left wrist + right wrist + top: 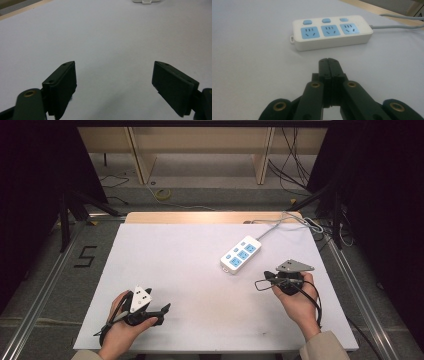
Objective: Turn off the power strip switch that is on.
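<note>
High view: power strip (240, 254) lying flat on the white table (190, 285), right of centre, well apart from left gripper (159, 312) at about 7 o'clock and near right gripper (261, 283) at about 5 o'clock. Long axis running from 7 o'clock to 1 o'clock, cable (280, 224) leaving at the 1 o'clock end.

Left gripper view: jaws wide apart, holding nothing, only bare table between; strip edge (145, 1) far away at 12 o'clock.

Right gripper view: right gripper (329, 62) with jaws pressed together, empty, aimed at the strip (332, 32). 3 blue sockets facing up, 3 buttons behind. Probably best to come slowly with the closed tip, straight down on 1 button, not sideways against the body.
</note>
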Motion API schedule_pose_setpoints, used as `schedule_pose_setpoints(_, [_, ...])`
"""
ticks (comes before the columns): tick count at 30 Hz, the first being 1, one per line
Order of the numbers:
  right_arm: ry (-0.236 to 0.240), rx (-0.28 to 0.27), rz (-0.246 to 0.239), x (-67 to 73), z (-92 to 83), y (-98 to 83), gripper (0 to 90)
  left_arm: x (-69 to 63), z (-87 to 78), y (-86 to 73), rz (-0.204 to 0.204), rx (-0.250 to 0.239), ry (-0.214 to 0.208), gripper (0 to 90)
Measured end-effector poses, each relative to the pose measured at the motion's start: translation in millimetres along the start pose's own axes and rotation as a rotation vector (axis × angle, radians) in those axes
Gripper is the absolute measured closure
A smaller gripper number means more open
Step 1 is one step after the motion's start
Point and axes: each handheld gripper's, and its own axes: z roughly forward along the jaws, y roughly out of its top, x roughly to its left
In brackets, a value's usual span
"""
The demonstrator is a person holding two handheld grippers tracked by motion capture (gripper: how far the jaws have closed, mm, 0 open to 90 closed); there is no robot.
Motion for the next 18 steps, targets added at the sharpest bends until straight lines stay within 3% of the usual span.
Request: schedule_pose_setpoints(18, [-0.008, 0.033, 0.0, -4.7, 11.2, 9.2, 90.0, -1.1, 0.4, 0.3, 0.0, -0.006, -0.005, 20.0])
